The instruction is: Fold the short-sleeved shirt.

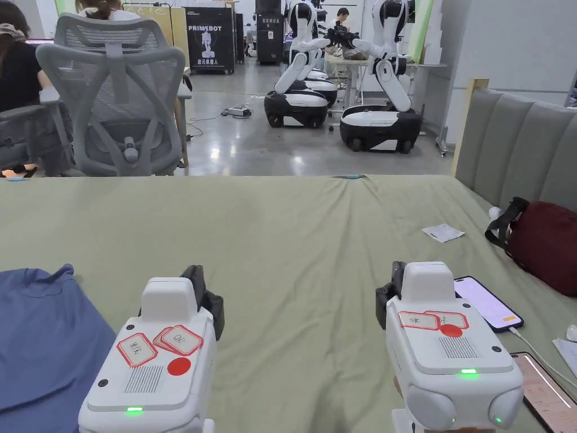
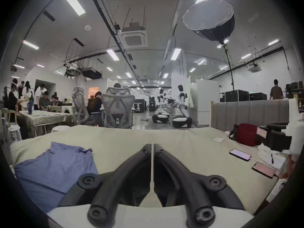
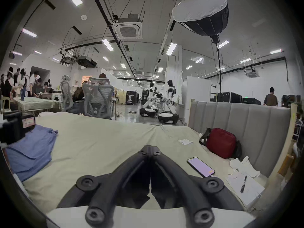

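A blue short-sleeved shirt lies bunched at the near left of the green bed cover; it also appears as the shirt and the shirt in the gripper views. My left gripper hovers over bare cover just right of the shirt, jaws closed together with nothing between them, as the left gripper shows. My right gripper is held farther right, near a phone, also shut and empty, seen as the right gripper.
A lit phone with a cable and a second phone lie at the near right. A dark red bag rests against the grey headboard. A paper slip lies mid-right. An office chair stands beyond the far edge.
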{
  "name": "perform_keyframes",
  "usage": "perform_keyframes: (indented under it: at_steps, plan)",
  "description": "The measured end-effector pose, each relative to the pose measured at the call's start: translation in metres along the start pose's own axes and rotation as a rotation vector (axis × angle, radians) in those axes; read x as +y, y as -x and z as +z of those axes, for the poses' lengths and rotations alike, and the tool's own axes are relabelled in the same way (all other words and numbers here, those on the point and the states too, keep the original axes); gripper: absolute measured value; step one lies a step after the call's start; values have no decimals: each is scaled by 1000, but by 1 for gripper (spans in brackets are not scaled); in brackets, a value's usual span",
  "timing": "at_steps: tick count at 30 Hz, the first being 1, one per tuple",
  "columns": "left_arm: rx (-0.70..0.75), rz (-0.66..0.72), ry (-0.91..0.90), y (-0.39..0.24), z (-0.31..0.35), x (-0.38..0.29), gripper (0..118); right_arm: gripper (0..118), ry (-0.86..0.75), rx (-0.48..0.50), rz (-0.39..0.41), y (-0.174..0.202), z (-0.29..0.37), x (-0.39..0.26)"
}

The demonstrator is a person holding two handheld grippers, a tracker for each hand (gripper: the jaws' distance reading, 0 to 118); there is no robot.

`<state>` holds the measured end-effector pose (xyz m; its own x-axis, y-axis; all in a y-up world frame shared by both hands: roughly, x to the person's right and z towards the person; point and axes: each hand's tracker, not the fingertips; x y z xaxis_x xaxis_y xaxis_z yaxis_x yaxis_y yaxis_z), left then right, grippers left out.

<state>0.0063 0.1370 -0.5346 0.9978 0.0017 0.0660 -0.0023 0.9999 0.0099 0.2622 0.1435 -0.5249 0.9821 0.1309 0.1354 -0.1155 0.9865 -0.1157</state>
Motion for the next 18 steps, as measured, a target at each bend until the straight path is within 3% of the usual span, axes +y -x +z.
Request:
perform_keyframes:
  at_steps: [2, 8, 12, 18]
  plan:
    - [-62, 39, 20, 4, 0, 2, 1, 1, 3, 34, -28, -3, -2, -2]
    - [10, 16, 1, 30, 7, 9, 1, 1, 1, 68, -46, 13, -3, 4]
    - [181, -9, -15, 84, 25, 16, 1, 1, -16, 210, -32, 64, -11, 13]
    - [455, 5, 1, 179, 78, 19, 1, 1, -53, 492, -44, 171, -8, 30]
